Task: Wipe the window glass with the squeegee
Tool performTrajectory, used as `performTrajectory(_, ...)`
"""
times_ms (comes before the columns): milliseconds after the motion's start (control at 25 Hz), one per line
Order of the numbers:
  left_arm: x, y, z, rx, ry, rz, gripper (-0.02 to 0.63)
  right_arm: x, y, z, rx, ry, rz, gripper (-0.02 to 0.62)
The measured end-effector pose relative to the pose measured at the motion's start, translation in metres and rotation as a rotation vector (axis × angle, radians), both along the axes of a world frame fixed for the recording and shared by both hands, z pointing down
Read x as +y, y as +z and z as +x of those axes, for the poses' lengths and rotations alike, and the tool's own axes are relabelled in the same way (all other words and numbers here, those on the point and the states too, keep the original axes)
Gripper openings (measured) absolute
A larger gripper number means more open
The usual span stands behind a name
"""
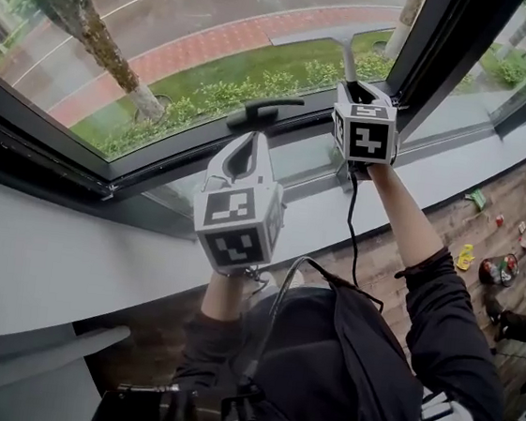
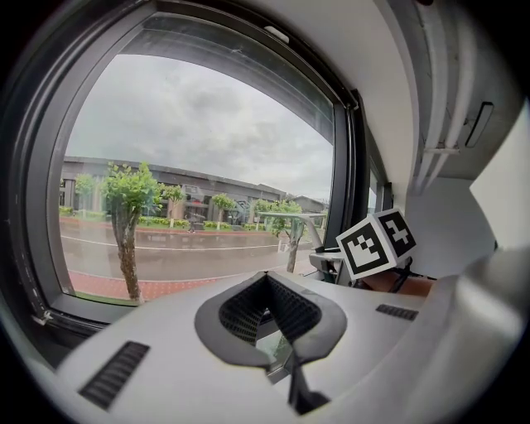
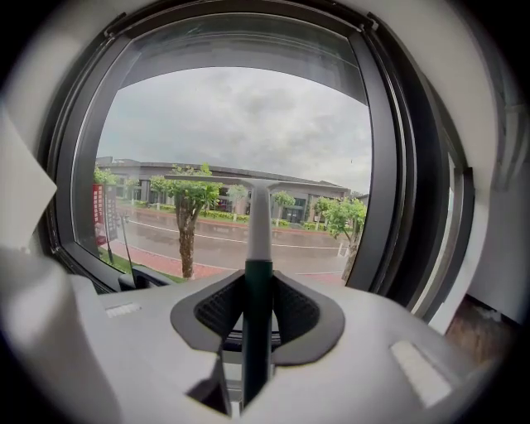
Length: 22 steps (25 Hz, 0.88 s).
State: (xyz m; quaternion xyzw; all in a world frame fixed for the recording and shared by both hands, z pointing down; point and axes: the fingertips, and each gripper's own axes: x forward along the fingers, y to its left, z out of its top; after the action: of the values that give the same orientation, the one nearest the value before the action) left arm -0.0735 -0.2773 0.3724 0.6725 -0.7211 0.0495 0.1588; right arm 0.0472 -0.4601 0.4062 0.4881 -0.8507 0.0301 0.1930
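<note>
- Squeegee with a dark green grip, pale shaft and T-shaped blade (image 3: pixel 259 232): one only, clamped by its grip between the jaws of the right gripper (image 3: pixel 257 308). It stands upright, so the blade reaches up the pane.
- White left gripper (image 2: pixel 267 290): near and to the left, jaws pressed together on nothing. It probably hangs low to leave the wiping path free.
- Two grippers in all, each carrying one marker cube.
- Black lever window handle (image 1: pixel 265 111): one, lying on the lower frame just beyond and between the grippers.
- Large window glass pane (image 1: pixel 217 30): the blade is raised before its right part, near the dark frame post. Whether it is touching the glass cannot be told.
- Farthest, outside, two tree trunks (image 1: pixel 102 45) stand by a wet road.
</note>
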Motion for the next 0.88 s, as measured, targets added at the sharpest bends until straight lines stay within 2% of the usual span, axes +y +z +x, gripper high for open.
performTrajectory(880,-0.005,0.019,0.007,0.01,0.004,-0.043,-0.002,0.014,0.076,0.013,0.056,0.002,-0.134,0.094)
